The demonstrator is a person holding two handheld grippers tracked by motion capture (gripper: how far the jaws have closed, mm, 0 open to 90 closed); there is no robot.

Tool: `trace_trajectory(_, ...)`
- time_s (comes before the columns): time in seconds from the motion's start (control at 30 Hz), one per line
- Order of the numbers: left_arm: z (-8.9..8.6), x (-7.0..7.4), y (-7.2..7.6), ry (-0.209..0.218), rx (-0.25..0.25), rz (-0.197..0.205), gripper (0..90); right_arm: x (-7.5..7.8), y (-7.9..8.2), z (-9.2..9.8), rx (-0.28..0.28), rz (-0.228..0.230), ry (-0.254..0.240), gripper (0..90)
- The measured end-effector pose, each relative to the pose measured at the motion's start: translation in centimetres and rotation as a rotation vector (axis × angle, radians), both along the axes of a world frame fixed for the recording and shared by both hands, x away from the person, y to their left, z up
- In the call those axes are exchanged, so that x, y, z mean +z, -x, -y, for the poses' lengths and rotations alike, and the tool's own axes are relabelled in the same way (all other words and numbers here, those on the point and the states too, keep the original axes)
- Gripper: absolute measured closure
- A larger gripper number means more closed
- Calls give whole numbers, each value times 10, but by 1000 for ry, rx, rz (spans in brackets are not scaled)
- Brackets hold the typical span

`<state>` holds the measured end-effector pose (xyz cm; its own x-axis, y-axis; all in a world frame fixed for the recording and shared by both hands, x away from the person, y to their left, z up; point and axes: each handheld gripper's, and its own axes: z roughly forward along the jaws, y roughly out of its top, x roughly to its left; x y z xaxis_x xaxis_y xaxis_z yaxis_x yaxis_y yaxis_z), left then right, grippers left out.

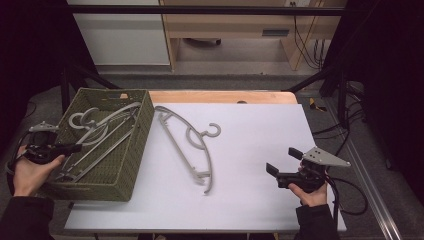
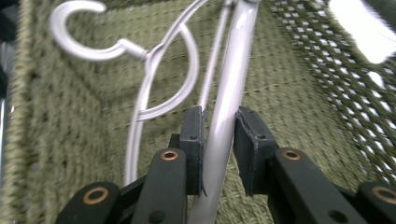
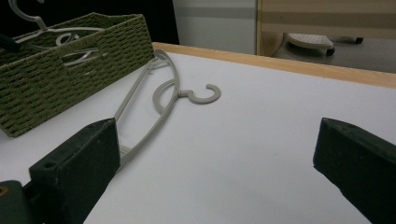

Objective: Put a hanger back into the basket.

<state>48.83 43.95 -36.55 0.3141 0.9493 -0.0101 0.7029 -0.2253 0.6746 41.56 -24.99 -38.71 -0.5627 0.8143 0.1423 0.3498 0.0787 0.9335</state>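
An olive woven basket (image 1: 145,120) stands on the left of the white table top and holds several grey plastic hangers. My left gripper (image 1: 75,147) reaches in over its left wall. In the left gripper view the gripper (image 2: 219,119) is shut on the thick bar of one hanger (image 2: 233,70). A second hanger (image 2: 140,112) with its hook lies beside it on the basket floor (image 2: 303,116). Another grey hanger (image 1: 192,150) lies flat on the table just right of the basket. My right gripper (image 1: 282,161) hovers open at the front right, pointing at that hanger (image 3: 154,121), well short of it.
The white table top (image 1: 250,130) has a wooden strip (image 1: 225,96) along its far edge. In the right gripper view the basket (image 3: 70,70) sits at the far left. A white cabinet (image 1: 125,35) and a wooden desk stand on the floor beyond.
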Motion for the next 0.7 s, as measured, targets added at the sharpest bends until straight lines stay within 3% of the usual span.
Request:
trace_trajectory(0.17,-4,0,-6,-6,74,-33,725,0,0,0,1,-1,-1,9)
trace_trajectory(0.4,-5,-6,-20,-65,152,-59,699,0,0,0,1,-1,0,9)
trace_trajectory(0.57,-9,-8,-20,-53,169,-43,654,0,0,0,1,-1,0,9)
trace_trajectory(0.7,-12,-6,-16,-80,171,-7,580,0,0,0,1,-1,1,9)
